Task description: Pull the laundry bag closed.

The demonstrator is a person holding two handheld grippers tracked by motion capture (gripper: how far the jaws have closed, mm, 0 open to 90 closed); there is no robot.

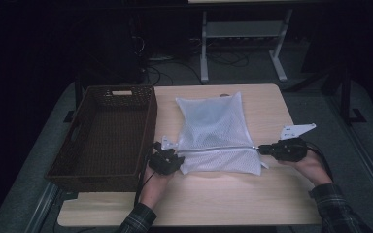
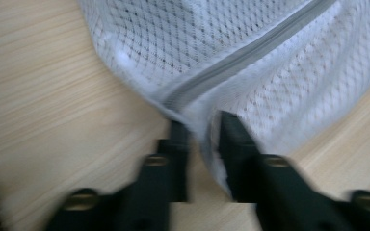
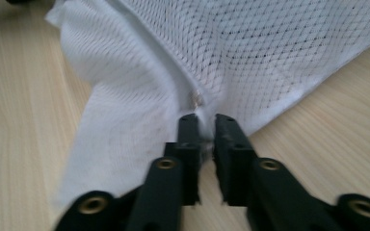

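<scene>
- A white mesh laundry bag [image 1: 213,133] lies flat on the wooden table [image 1: 272,199], just right of a dark wicker basket [image 1: 104,136] that stands along the table's left side
- The bag's grey zipper [image 1: 218,148] runs across its near part, from the left edge to the right edge, and looks closed along its whole visible length
- The left gripper [image 1: 167,156] sits at the bag's near left corner – in the left gripper view its jaws stand a little apart with a fold of mesh [image 2: 204,130] between them, right at the zipper's end [image 2: 173,98]; the picture is blurred and the pads do not seem to press on the cloth
- The right gripper [image 1: 262,149] sits at the right end of the zipper; in the right gripper view its jaws are a narrow gap apart around a pinch of mesh, just below the small metal zipper pull [image 3: 197,99], and whether they grip it firmly cannot be told
- Judged from this, the zipping part looks finished – both tongs appear to be letting go of the bag's two ends
- What seems left: taking hold of the bag anew and lifting it over into the basket, which holds nothing that can be seen
</scene>
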